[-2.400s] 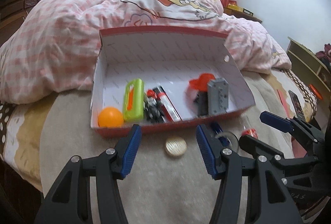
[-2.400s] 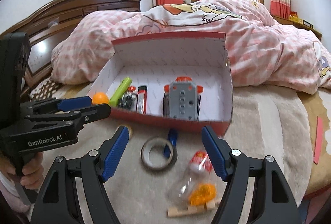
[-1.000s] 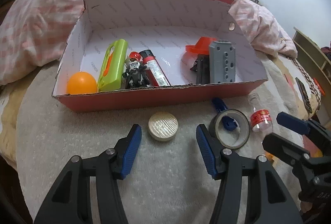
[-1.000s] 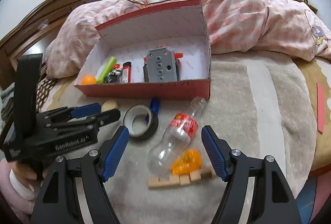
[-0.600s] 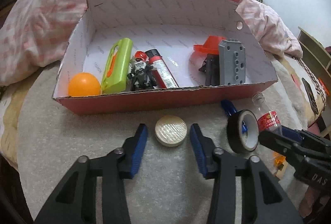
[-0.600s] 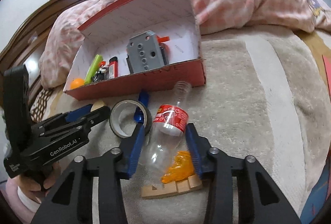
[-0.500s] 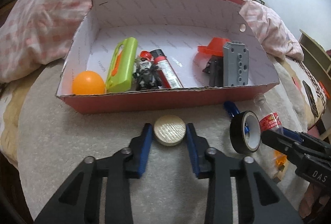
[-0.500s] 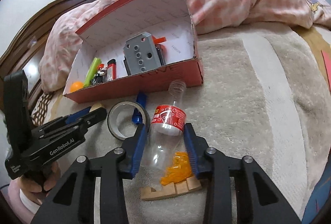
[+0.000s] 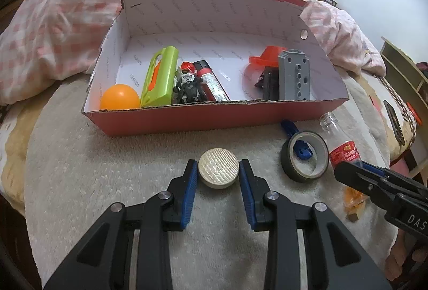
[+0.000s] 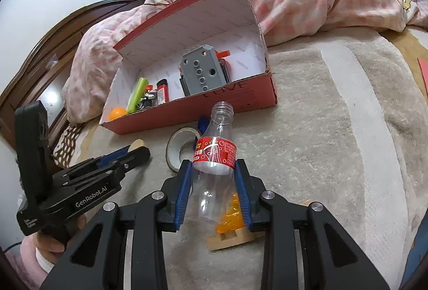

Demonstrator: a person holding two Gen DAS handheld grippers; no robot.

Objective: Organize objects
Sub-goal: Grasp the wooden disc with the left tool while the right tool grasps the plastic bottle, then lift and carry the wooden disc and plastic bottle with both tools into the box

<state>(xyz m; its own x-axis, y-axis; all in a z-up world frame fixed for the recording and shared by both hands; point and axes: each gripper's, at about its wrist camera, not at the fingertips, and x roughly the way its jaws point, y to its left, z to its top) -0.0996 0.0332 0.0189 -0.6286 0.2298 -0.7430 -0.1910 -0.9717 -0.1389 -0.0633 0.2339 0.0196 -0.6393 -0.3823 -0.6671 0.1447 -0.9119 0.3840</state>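
Lying open on the bed blanket (image 9: 80, 183): one red shoebox (image 9: 214, 116), white inside, backed by a pink checked quilt (image 9: 53, 22).

Resting inside the shoebox, seven things counted: one orange ball (image 9: 119, 97), one green case (image 9: 160, 81), one small toy figure (image 9: 188, 86), one red-and-black lighter (image 9: 211, 81), one orange cone-like piece (image 9: 264, 57), one black part (image 9: 268, 86) and one grey block with holes (image 9: 294, 78).

Lying on the blanket in front of the shoebox, outside it: one round cream disc (image 9: 218, 168), one roll of dark tape (image 9: 305, 160), one blue clip (image 9: 297, 140) partly under the tape roll, one clear plastic bottle (image 10: 214, 164) with a red label, one crumpled orange piece (image 10: 232, 215) and one wooden piece (image 10: 230, 236).

Pinching the round cream disc from both sides, just short of the shoebox's front wall: left claw (image 9: 218, 174), one of two claws counted, its jaws having just been closing with the disc between them.

Pinching the clear plastic bottle just below its red label, neck pointing toward the shoebox: right claw (image 10: 214, 183), its jaws likewise having just been closing around the bottle.

Gripping the left claw's handle at lower left of the right wrist view: one hand (image 10: 50, 244).
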